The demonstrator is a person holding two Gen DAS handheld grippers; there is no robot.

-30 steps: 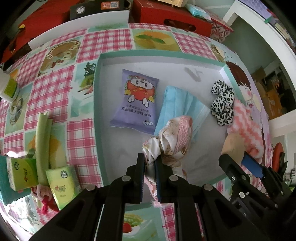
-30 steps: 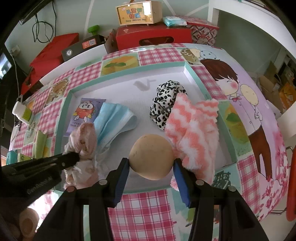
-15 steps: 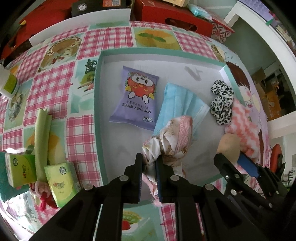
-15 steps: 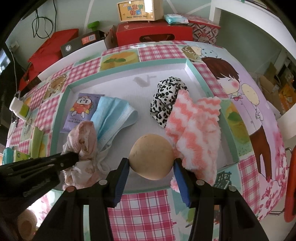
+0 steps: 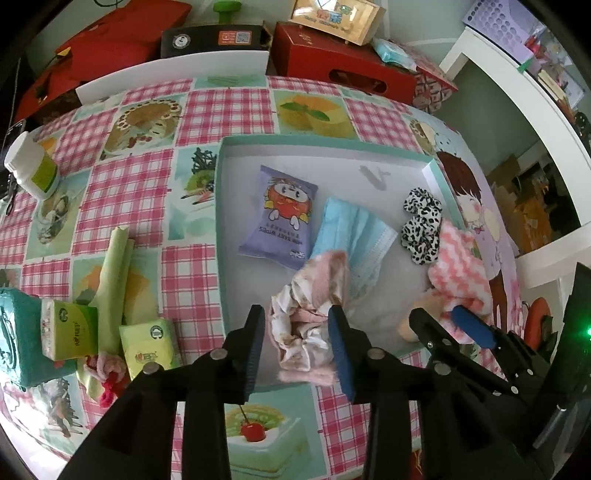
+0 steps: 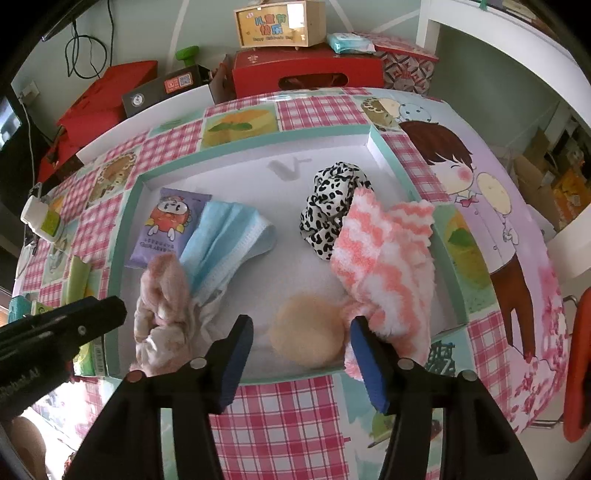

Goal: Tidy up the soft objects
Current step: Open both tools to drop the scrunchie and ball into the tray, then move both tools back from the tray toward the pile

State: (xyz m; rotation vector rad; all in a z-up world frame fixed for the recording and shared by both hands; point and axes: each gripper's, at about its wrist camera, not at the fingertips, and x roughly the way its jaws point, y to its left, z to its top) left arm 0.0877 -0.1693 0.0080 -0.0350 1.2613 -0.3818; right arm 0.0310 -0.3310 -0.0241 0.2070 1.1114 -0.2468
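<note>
Both tongs released: left gripper (image 5: 297, 332) spread around pink scrunchie (image 5: 314, 314), right gripper (image 6: 301, 347) spread around beige puff (image 6: 306, 338), neither pinched; both lying in tray (image 6: 125, 229) near its front edge. Best backed straight out, fingers clear of fabric, no dragging. Half a second ago, clamped on both

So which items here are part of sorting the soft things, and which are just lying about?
Job: tray, pink floral cloth, beige puff, pink-white towel, leopard scrunchie, blue mask, wipes pack.

Lying about: white bottle, red boxes, wooden box.
</note>
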